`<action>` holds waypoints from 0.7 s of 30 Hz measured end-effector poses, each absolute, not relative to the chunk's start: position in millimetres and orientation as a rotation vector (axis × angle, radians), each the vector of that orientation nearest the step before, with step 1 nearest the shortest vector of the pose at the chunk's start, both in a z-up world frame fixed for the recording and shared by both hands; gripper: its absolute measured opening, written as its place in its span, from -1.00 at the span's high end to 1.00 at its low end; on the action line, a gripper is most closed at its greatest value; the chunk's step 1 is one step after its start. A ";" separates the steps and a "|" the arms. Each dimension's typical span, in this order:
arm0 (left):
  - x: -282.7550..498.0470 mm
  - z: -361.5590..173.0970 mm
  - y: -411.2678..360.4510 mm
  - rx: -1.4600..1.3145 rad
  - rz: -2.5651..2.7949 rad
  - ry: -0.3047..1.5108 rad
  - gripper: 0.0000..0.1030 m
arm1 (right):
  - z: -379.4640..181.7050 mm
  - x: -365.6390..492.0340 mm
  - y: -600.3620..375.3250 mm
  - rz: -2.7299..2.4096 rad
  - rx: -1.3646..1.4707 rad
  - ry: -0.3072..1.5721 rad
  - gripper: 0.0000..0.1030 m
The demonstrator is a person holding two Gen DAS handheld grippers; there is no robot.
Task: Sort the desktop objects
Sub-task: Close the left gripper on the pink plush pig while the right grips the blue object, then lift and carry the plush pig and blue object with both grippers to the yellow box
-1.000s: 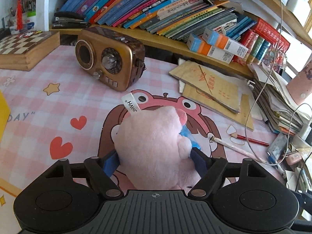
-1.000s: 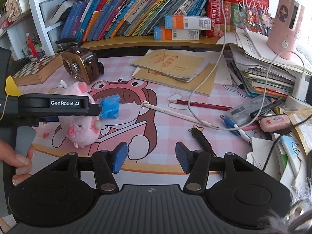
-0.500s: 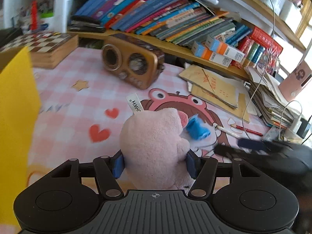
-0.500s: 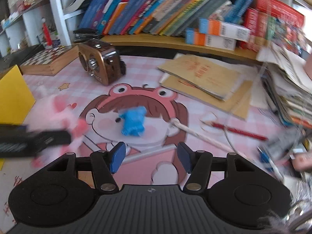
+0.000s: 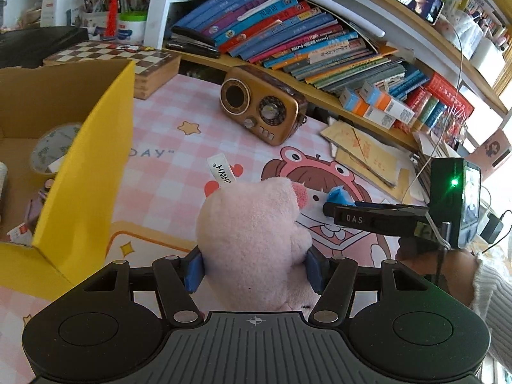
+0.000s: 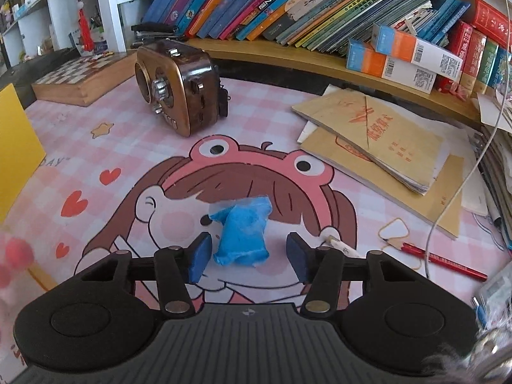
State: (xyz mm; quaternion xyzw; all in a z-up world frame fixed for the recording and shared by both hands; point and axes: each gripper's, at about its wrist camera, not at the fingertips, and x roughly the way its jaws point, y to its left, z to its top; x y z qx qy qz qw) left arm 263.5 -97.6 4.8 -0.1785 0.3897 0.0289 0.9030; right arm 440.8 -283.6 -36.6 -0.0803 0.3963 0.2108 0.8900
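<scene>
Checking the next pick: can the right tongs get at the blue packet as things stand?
Probably yes. The right tongs are open, and the blue packet lies on the desk mat between their fingers with a gap on each side. Nothing blocks them from closing.

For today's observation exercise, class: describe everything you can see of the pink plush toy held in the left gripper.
The pink plush toy is a soft, fuzzy, rounded animal with a darker pink patch on its upper right side and a white fabric tag printed with letters sticking up from its top. It faces away from the camera, clamped on both sides by the left gripper, beside the yellow box.
</scene>
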 end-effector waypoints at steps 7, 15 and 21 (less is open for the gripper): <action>253.0 15.3 -98.8 -0.341 0.058 0.778 -0.19 | -30.8 436.7 -283.5 0.431 -0.132 0.819 0.41; 239.3 27.3 -101.0 -0.319 0.026 0.743 -0.19 | -6.8 408.2 -288.6 0.438 -0.100 0.778 0.42; 222.9 36.0 -104.9 -0.305 -0.011 0.716 -0.19 | 10.0 372.2 -292.1 0.449 -0.089 0.745 0.42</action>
